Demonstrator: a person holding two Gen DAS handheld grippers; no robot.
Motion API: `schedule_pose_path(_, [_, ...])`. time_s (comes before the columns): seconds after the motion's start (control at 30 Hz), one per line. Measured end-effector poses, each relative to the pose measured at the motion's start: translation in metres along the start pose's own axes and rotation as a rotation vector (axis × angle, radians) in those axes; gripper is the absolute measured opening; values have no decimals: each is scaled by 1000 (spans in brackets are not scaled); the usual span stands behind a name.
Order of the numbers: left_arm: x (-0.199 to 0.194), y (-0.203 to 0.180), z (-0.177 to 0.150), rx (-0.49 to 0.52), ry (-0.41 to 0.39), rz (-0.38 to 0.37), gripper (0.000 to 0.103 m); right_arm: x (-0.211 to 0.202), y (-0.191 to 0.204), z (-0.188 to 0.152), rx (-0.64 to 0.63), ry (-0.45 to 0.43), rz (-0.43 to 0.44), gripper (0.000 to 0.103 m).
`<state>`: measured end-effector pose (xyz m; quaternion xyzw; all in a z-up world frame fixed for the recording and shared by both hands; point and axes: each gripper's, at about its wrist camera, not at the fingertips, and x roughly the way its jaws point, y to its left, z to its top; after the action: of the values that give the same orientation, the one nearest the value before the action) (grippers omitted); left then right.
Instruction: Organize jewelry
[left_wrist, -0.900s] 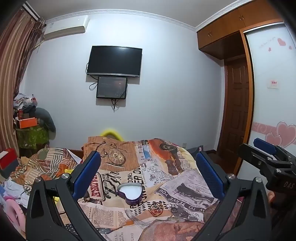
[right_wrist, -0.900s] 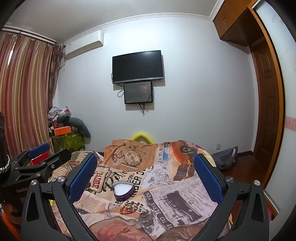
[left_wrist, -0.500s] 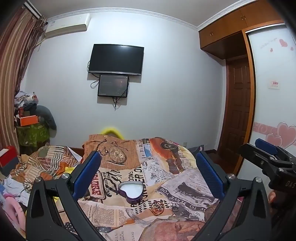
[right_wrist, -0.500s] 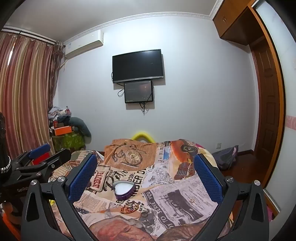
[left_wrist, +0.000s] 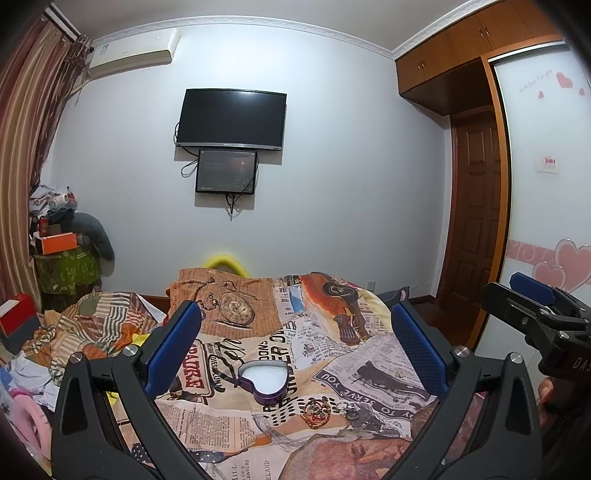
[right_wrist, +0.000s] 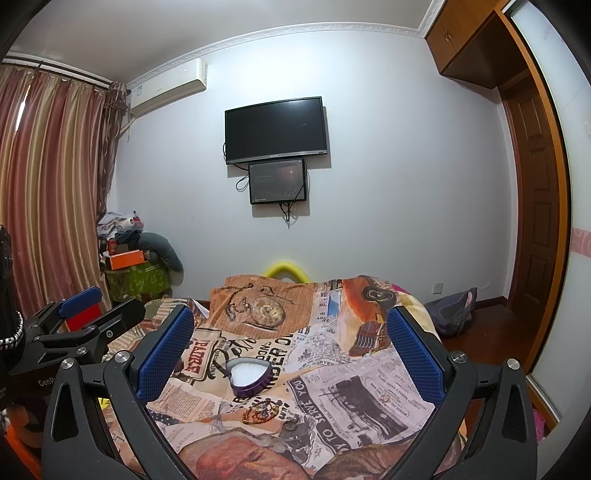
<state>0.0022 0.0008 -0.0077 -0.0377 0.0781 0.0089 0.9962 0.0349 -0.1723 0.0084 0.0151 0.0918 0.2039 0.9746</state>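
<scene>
A purple heart-shaped box (left_wrist: 263, 381) with white lining lies open on the printed bedspread; it also shows in the right wrist view (right_wrist: 247, 376). A gold and red bracelet (left_wrist: 316, 410) lies just in front of it, also in the right wrist view (right_wrist: 261, 410). A small ring or pendant (left_wrist: 350, 411) lies to its right. A tiny ring (right_wrist: 385, 398) lies further right. My left gripper (left_wrist: 295, 343) is open and empty, held above the box. My right gripper (right_wrist: 290, 341) is open and empty, held likewise.
The bed (left_wrist: 229, 428) with the newspaper-print cover fills the foreground. Clutter and a striped cloth (left_wrist: 92, 325) lie at the left. A TV (left_wrist: 232, 119) hangs on the far wall. A wooden door (left_wrist: 474, 221) and wardrobe stand at the right.
Both views have shifted slightly; the box and jewelry sit a little lower in frame. Both grippers stay open and empty.
</scene>
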Motion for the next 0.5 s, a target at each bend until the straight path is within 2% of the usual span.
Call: schedule_pose_path(0.5, [5, -6, 0, 9, 13, 1, 103, 1, 2, -5, 11, 10, -2, 103])
